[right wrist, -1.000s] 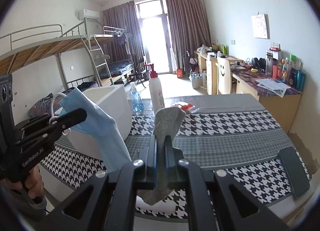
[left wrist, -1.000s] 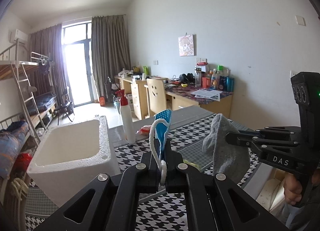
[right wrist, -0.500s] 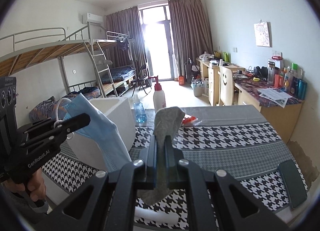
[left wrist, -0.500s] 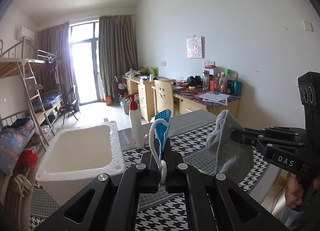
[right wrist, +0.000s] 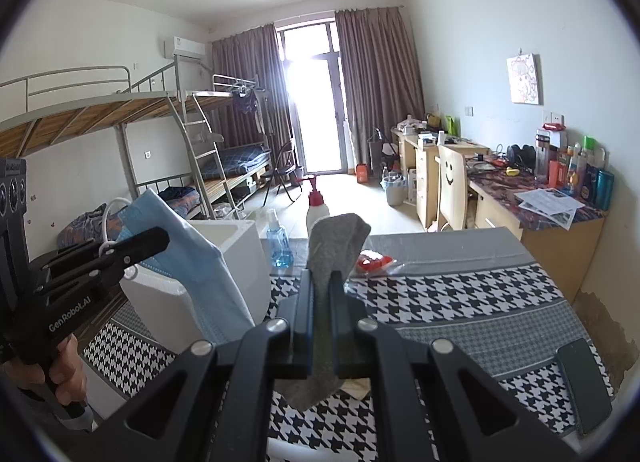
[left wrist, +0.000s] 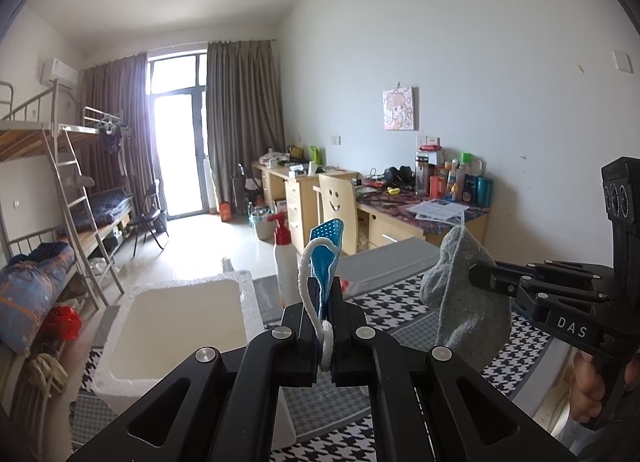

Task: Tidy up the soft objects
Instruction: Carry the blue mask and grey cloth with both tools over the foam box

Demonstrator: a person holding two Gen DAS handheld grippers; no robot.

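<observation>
The left gripper (left wrist: pixel 325 302) pinched a blue face mask (right wrist: pixel 188 258) and the right gripper (right wrist: pixel 320 294) pinched a grey sock (right wrist: pixel 332 246), both hanging above the checked table (right wrist: pixel 460 302). The white foam box (left wrist: pixel 176 326) sat ahead and left, apparently nearer the left gripper.

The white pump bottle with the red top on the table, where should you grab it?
Grip the white pump bottle around its straight white body, from the near side. It stands upright, and its red pump top is narrow and knobbly. The foam box stands close on its left.
</observation>
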